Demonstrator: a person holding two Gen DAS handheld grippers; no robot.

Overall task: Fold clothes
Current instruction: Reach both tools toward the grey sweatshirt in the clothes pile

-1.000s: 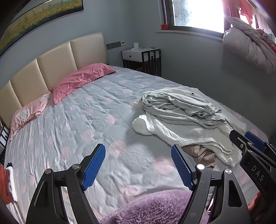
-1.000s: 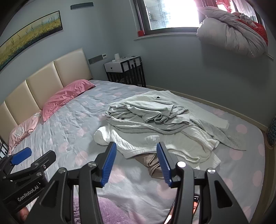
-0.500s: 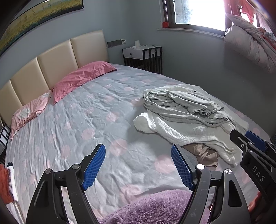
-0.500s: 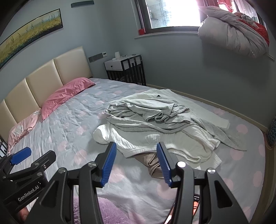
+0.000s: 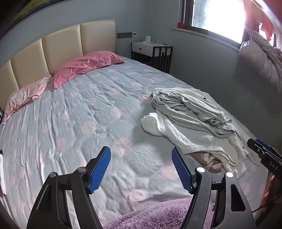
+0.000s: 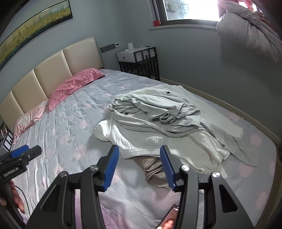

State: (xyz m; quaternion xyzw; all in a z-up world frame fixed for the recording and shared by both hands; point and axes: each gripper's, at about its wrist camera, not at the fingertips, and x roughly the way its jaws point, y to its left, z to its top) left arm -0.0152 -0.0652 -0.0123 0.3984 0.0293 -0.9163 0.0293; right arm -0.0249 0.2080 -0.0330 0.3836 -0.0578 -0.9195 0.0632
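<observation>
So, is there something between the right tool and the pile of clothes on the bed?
Nothing visible. Only bare bedsheet lies between the open right tool and the pile of clothes; the brown garment at the pile's near edge already shows between its fingers.

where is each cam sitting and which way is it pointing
Left wrist: on the left gripper, angled down across the bed toward the pink pillow. Its jaws are closing on nothing; a purple fleece sleeve shows below, the right gripper at the right edge.
Right wrist: on the right gripper, aimed down at the clothes pile; open, empty jaws, with the left gripper and a hand at the left edge.
Shared: bed, pile, pillow, nightstand, window.
</observation>
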